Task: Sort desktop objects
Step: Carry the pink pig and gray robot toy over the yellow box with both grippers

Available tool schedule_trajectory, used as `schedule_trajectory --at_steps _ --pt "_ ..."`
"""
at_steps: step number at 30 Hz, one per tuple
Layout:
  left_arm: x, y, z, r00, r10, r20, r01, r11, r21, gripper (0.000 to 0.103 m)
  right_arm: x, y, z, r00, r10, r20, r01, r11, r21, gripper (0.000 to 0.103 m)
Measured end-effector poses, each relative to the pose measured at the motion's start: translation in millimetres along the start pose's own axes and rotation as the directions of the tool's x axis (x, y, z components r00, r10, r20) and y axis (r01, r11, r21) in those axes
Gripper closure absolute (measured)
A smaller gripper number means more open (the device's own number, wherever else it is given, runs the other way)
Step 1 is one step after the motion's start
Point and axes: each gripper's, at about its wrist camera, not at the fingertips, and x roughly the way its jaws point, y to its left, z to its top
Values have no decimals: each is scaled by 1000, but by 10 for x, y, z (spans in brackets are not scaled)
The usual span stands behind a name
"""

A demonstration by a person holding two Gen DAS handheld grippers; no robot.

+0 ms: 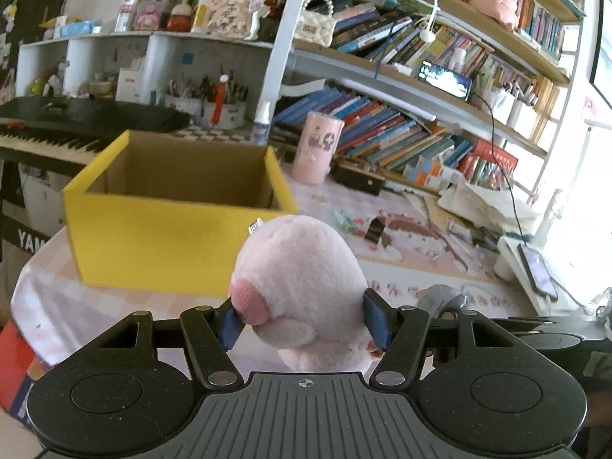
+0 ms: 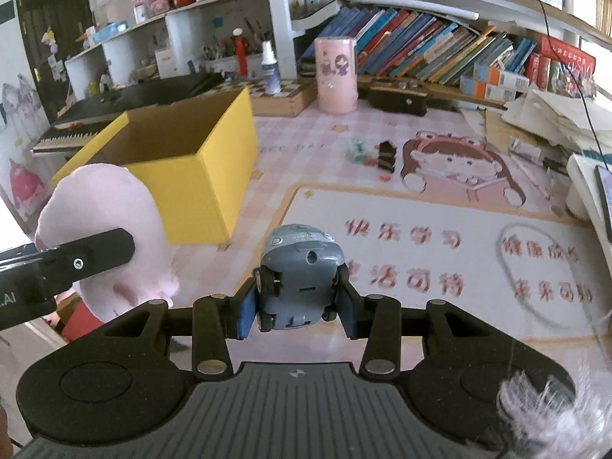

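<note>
left gripper (image 1: 304, 319) pinches pink plush (image 1: 302, 290); yellow box (image 1: 172, 244) lies ahead-left, open top up, nearer this arm. right gripper (image 2: 300, 311) clamps grey toy car (image 2: 300, 279).

We see bright daylight pouring in from the right, where the window edge (image 1: 596, 199) burns out to plain white. The yellow box (image 1: 168, 237) looks smeared with motion blur in the left wrist view (its rim is soft). Fisheye bending curves the bookshelves (image 1: 440, 88) strongly toward the corners. A hazy, streaked glare patch (image 2: 550, 394) clouds the lower right of the right wrist view.
</note>
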Motion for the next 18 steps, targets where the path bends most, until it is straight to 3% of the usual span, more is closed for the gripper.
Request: schedule_trajectory --at_steps 8,18 --pt "-247 330 -193 998 43 -40 -44 999 -25 40 -59 392 -224 999 30 -31 -31 999 -14 63" --pt "-528 700 -255 992 122 -27 -124 989 -82 40 -28 895 -228 993 111 -43 -114 989 -95 63"
